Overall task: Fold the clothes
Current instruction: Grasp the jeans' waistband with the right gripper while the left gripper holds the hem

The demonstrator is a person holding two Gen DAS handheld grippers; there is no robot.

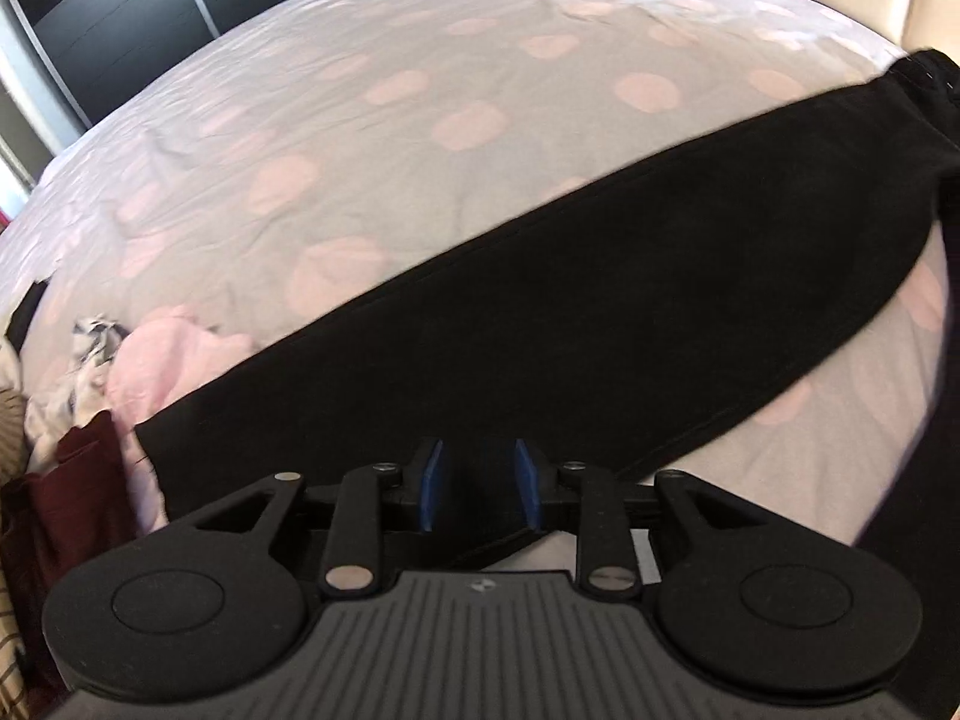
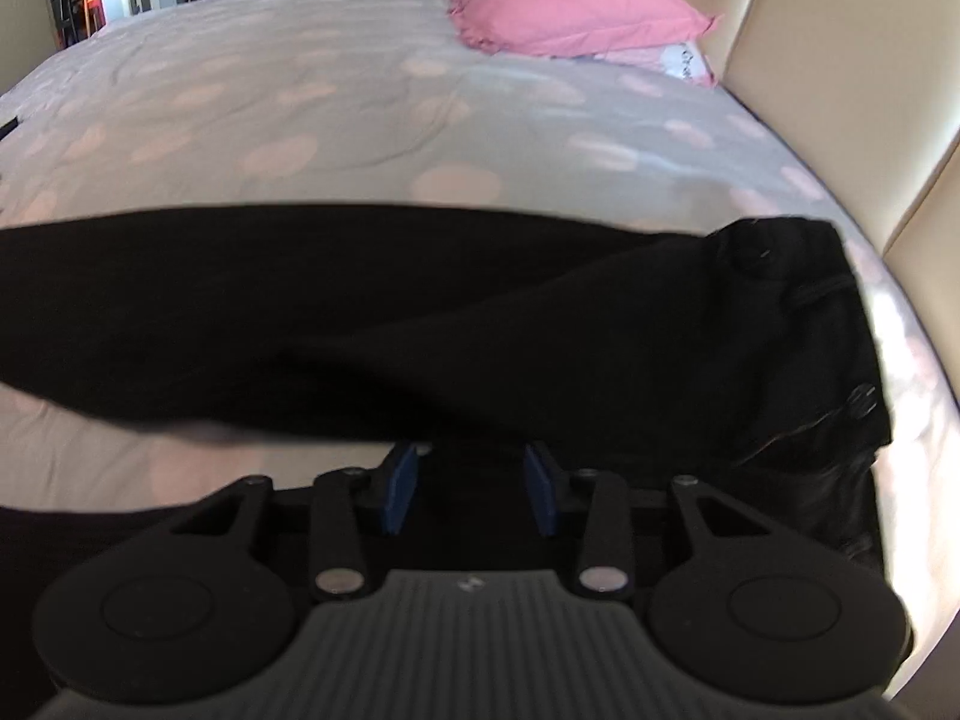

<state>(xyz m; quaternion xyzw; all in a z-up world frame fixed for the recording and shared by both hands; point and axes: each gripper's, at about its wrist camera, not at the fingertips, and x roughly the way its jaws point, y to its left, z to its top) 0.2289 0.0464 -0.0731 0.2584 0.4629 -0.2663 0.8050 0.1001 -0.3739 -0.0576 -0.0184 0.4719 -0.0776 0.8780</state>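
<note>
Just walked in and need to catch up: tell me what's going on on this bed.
A person is folding clothes with a handheld gripper in each hand. A pair of long black trousers lies stretched across the grey bedspread with pale pink dots. The left gripper sits over the hem end, the right gripper near the waistband end. Both have their blue pads apart with black cloth beneath, pressing on nothing. A heap of other clothes waits by the bed's edge; a pink pillow lies at the head.
</note>
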